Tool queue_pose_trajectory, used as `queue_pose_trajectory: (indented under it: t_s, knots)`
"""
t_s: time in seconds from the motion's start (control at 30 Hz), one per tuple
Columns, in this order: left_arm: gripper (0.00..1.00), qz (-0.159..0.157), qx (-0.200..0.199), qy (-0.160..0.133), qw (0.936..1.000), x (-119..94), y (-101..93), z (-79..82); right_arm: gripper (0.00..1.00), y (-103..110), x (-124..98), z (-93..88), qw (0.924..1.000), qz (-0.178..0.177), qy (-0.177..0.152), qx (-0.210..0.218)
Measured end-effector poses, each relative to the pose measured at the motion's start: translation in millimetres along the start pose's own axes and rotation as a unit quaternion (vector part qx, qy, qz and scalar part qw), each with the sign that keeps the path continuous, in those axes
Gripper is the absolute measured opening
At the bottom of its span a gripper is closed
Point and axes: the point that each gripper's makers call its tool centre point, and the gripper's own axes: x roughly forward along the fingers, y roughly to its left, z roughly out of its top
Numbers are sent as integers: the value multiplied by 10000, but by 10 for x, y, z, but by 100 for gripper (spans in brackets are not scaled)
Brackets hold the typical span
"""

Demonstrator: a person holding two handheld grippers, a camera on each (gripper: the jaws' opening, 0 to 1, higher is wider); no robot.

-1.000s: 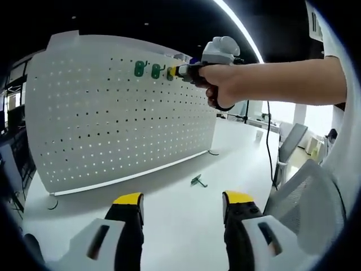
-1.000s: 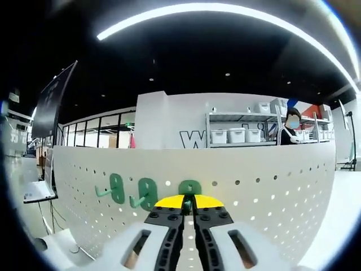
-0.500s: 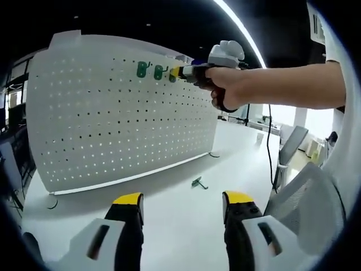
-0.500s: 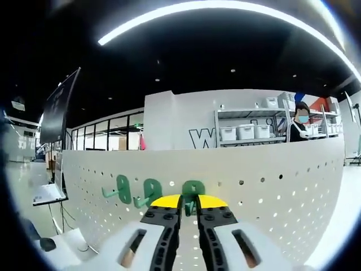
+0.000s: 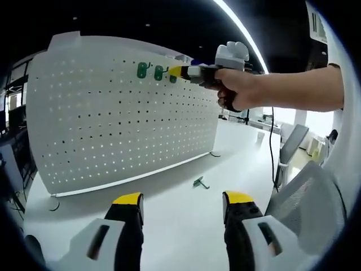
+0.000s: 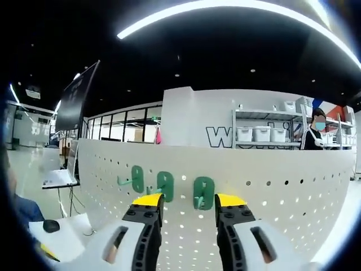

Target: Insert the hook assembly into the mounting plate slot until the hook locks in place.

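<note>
The right gripper [image 6: 188,200] stands wide open with nothing held, its yellow-tipped jaws on either side of a green hook [image 6: 203,193] seated in the white pegboard [image 6: 271,197] just ahead, two more green hooks [image 6: 151,182] to its left. The left gripper [image 5: 183,199] is also spread wide and empty, low over the white surface [image 5: 186,226]. A loose green hook [image 5: 198,182] lies ahead of it on the surface near the pegboard's foot.

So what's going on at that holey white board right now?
Right tool open, straddling third green hook on pegboard. Left tool open, empty. Spare hook lies on table. Nothing blocking.
</note>
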Motion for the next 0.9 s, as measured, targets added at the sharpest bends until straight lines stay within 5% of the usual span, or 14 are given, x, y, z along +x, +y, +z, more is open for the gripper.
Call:
queue_pose_trajectory:
  t_s: [0.23,0.57,0.9]
  knots:
    - [59,-27,15,6,10000,6,-25,-2,49,74,-61,-80,9996,259,40,75]
    - [59,-20,29,-1,10000,1,-31,17,50,72,-86,-103,9994,317,54,107]
    - [59,-18,33,-8,10000,2,-28,12,54,143,-227,-122,9968,771,-62,218]
